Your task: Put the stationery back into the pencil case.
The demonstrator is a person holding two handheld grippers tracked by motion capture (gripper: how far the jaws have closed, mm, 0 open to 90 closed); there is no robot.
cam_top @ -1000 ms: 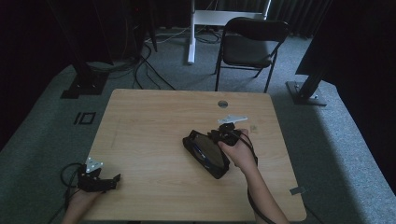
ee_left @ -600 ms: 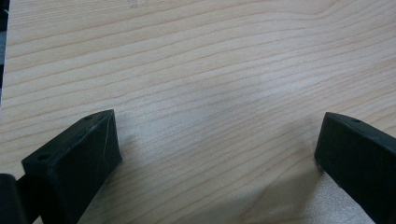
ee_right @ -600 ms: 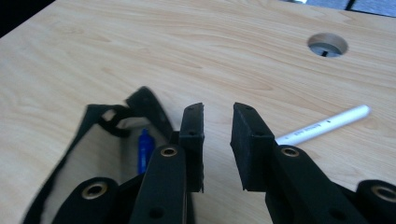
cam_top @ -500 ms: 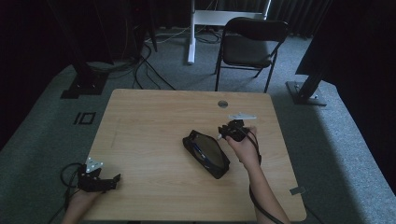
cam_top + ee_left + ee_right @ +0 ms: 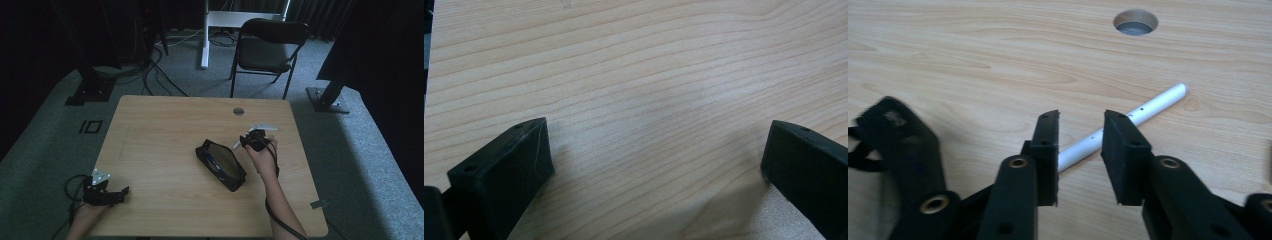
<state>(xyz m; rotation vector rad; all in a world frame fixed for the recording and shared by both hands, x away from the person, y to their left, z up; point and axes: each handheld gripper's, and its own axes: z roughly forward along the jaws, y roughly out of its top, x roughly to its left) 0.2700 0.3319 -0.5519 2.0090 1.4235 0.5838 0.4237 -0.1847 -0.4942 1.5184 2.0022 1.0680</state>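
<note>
- Pen [image 5: 1128,122] lies on your surface [image 5: 165,130], between the right gripper [image 5: 1080,150] jaws, which have just been opening, pads off it, beside the pouch [image 5: 221,164].
- Left gripper [image 5: 656,165] jaws stand wide, empty.

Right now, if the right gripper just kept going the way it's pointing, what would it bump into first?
Probably the white pen, lying on the table just ahead of the right gripper, between its slightly parted jaws. Whether they touch it is unclear.

One pouch [image 5: 221,164]; one white pen [image 5: 1120,126]
</note>
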